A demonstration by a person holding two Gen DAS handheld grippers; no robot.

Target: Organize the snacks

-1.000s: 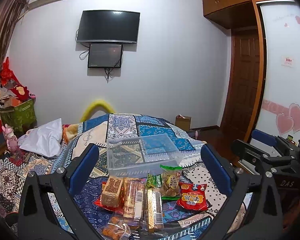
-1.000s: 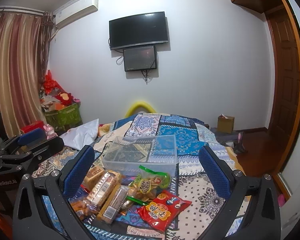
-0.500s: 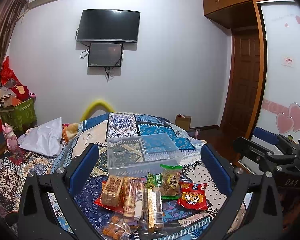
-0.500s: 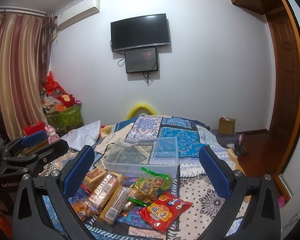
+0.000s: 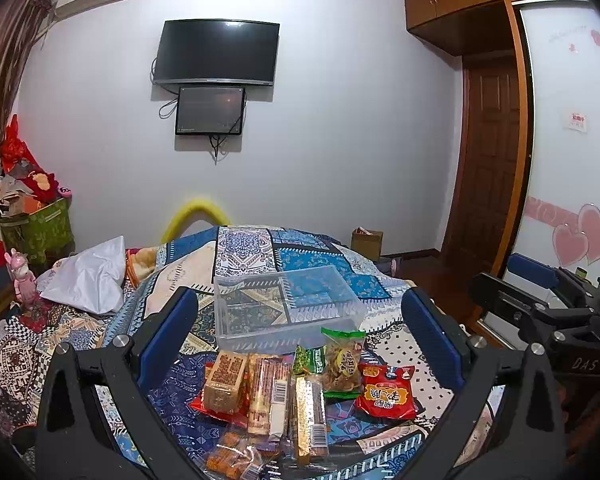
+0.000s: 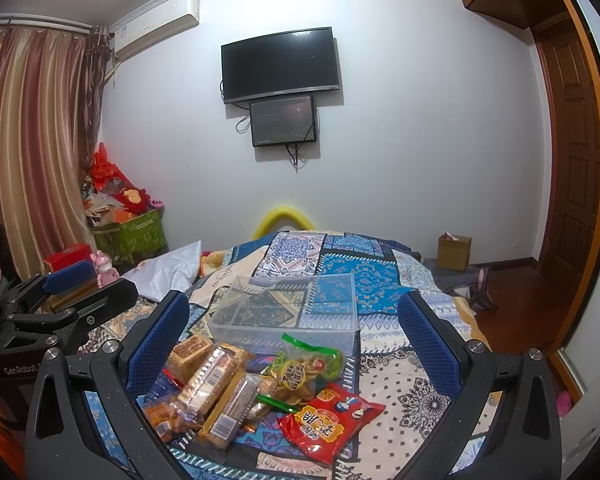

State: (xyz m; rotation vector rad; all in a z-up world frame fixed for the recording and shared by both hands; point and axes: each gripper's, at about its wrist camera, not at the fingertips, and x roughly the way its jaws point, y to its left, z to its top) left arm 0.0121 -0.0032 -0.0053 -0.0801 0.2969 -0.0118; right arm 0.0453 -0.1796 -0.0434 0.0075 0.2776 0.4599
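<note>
Biggest risk here, I reckon, is the pile itself: the snacks overlap, so pinching one crinkly wrapper could drag a neighbour along, or a slick bag could slip out halfway to the box. The clear plastic box [image 5: 288,308] looks light too, so a nudge might shove it across the patchwork quilt [image 5: 244,248]. Both the left gripper [image 5: 300,320] and the right gripper [image 6: 294,318] are spread wide with nothing in them, hovering above the near edge of the bed. The snack pile sits below and between the fingers, with the red chip bag [image 6: 328,414] on the right, the wrapped biscuit bars [image 5: 268,392] on the left, and the empty box just beyond them.
</note>
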